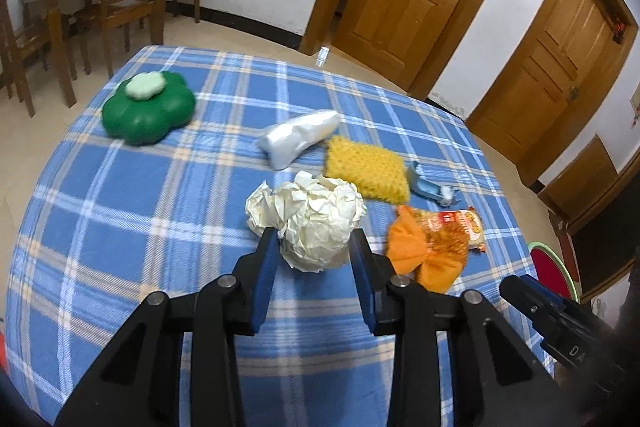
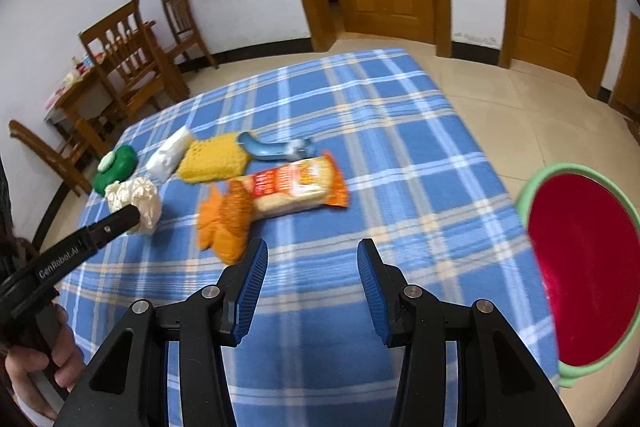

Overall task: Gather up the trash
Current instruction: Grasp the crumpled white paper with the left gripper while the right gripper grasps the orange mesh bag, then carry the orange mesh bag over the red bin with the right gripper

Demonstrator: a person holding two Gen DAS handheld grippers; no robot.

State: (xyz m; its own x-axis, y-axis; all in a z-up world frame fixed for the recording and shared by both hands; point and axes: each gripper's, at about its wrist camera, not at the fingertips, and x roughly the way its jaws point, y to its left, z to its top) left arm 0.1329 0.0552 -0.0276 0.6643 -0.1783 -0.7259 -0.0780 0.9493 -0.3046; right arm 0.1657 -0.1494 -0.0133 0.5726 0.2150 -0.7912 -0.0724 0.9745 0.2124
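Paper ball (image 1: 308, 223) is gripped by the left gripper (image 1: 314, 247); the right gripper (image 2: 312, 259) is held open, empty. Carrying to the bin (image 2: 532, 187) is judged next.

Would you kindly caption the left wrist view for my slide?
Left gripper shut on crumpled cream paper ball above blue plaid tablecloth.

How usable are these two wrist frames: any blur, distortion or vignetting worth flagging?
Left wrist view: strong fisheye bowing of the door frames, dark corners, mild blur; the crumpled paper ball between the fingers stays readable. Right wrist view: heavier motion blur smears the orange snack packet and the red bin; its own fingers are sharp. Lighting is even, no glare.
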